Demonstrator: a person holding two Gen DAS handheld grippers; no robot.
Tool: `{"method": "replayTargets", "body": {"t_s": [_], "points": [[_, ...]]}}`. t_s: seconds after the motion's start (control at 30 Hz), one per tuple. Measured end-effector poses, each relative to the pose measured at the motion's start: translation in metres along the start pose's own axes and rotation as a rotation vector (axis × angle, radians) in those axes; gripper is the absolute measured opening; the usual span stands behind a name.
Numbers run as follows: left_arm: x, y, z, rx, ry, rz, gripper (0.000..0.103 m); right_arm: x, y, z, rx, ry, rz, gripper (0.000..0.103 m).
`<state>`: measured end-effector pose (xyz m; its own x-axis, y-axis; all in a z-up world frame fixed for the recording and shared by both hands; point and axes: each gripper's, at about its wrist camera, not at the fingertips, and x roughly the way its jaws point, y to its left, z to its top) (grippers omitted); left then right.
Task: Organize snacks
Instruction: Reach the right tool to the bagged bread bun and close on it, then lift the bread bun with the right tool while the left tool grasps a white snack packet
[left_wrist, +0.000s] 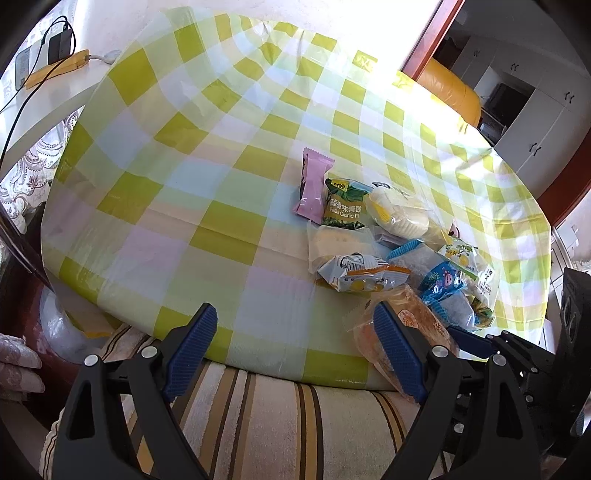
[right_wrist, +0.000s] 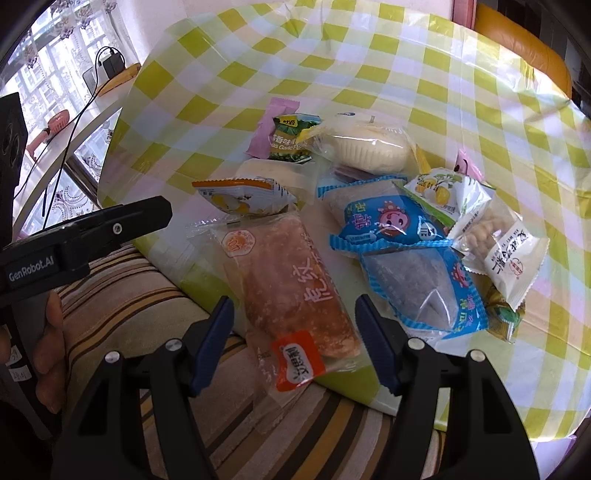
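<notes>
A heap of wrapped snacks lies at the near right of the table with the green-checked cloth (left_wrist: 177, 177). In it are a pink bar (right_wrist: 267, 129), a green pea packet (right_wrist: 291, 140), a white cake in clear wrap (right_wrist: 369, 147), blue packets (right_wrist: 388, 221) and a long orange bread packet (right_wrist: 295, 273). My right gripper (right_wrist: 295, 301) straddles the near end of the bread packet, which overhangs the table edge. A gap shows at its left pad, so I count it open. My left gripper (left_wrist: 293, 310) is open and empty over the table's near edge, left of the heap.
A striped cushion (left_wrist: 277, 406) lies below the table's near edge. A charger and power strip (left_wrist: 55, 66) sit on a white ledge at far left. An orange seat (left_wrist: 450, 92) and white cabinets (left_wrist: 535, 110) stand beyond the table. A hand (right_wrist: 48, 350) holds the left gripper.
</notes>
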<state>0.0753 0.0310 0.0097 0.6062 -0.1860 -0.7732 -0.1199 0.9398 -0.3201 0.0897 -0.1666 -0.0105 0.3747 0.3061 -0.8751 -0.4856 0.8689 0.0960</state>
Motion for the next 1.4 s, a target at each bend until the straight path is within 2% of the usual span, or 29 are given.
{"method": "replayTargets", "body": {"t_s": [0.13,0.37,0.4,0.5,0.63,0.73,0.77,0.87,0.9,0.93,1.0,1.4], "points": [[0.003,0.0,0.006,-0.021,-0.01,-0.023,0.083,0.016,0.011,0.004,-0.052,0.042,-0.025,0.066],[0.015,-0.014,0.02,-0.015,-0.007,-0.07,0.083,0.034,0.015,0.008,-0.057,0.073,-0.042,0.061],[0.018,-0.015,0.021,-0.018,-0.002,-0.076,0.083,0.034,0.015,0.008,-0.055,0.063,-0.048,0.056],[0.027,-0.019,0.024,-0.031,0.019,-0.1,0.083,0.033,0.013,0.008,-0.041,0.054,-0.031,0.052],[0.04,-0.029,0.028,-0.019,0.061,-0.122,0.083,0.03,0.011,0.005,-0.021,0.048,-0.027,0.05],[0.051,-0.036,0.028,-0.009,0.086,-0.107,0.083,0.027,0.007,0.004,-0.001,0.05,-0.027,0.049],[0.055,-0.037,0.028,-0.006,0.102,-0.092,0.081,0.026,0.006,0.003,0.007,0.05,-0.024,0.049],[0.065,-0.041,0.027,0.003,0.134,-0.101,0.066,0.023,0.003,0.0,0.027,0.049,-0.017,0.049],[0.067,-0.043,0.026,0.012,0.139,-0.102,0.056,0.023,0.001,0.0,0.033,0.049,-0.016,0.049],[0.068,-0.045,0.026,0.02,0.144,-0.098,0.051,0.022,0.0,0.001,0.039,0.049,-0.014,0.049],[0.067,-0.045,0.024,0.024,0.139,-0.084,0.049,0.02,-0.001,-0.001,0.047,0.046,-0.011,0.048],[0.043,-0.038,0.014,-0.006,0.107,-0.107,0.048,-0.003,-0.011,-0.013,0.092,0.01,0.012,0.048]]}}
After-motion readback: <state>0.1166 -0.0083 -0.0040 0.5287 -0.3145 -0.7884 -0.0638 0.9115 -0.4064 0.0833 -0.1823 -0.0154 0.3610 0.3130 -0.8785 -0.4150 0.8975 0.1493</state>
